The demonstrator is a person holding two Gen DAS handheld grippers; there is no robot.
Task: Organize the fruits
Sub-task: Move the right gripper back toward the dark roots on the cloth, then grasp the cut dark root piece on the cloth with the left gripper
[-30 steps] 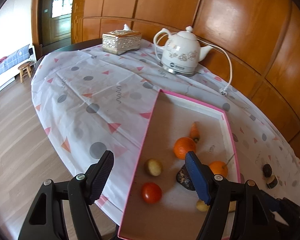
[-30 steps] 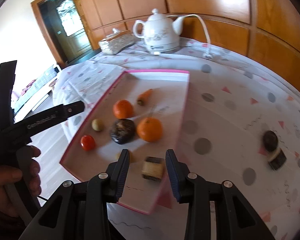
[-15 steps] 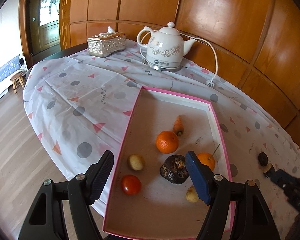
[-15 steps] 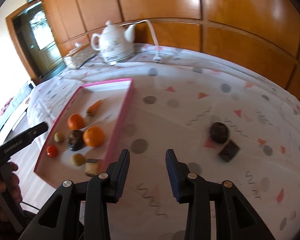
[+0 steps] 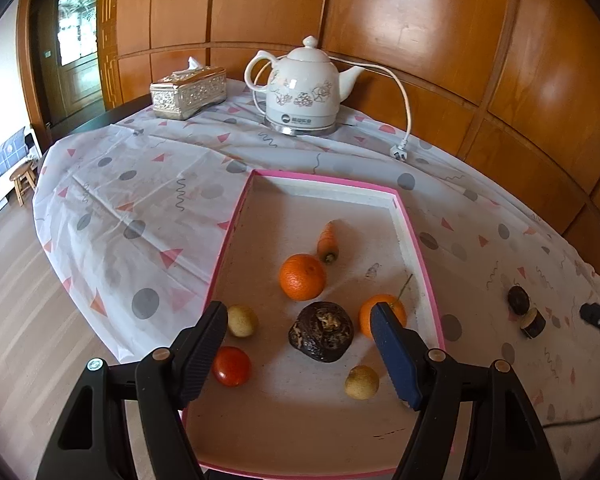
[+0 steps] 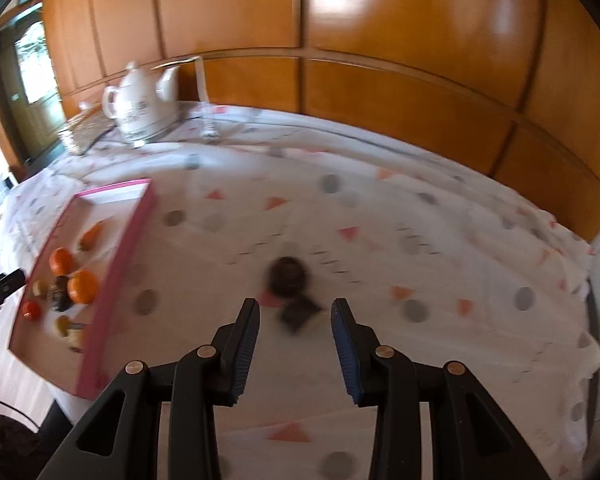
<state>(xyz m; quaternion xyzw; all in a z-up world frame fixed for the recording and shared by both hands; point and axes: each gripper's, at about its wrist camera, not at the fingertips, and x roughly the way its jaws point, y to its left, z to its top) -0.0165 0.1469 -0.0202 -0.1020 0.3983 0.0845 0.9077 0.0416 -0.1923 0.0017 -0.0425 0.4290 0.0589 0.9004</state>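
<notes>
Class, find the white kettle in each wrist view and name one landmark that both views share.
Left wrist: white kettle at top centre, behind the pink tray.
Right wrist: kettle at upper left, blurred.
Shared landmark: the pink tray.

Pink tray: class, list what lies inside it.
Inside the pink tray: two oranges, a carrot, a tomato, two small yellowish fruits, one dark lumpy fruit. Left gripper hides part.

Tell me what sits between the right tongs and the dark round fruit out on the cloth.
Only the small dark block, lying just in front of the dark round fruit and between the open right tongs.
</notes>
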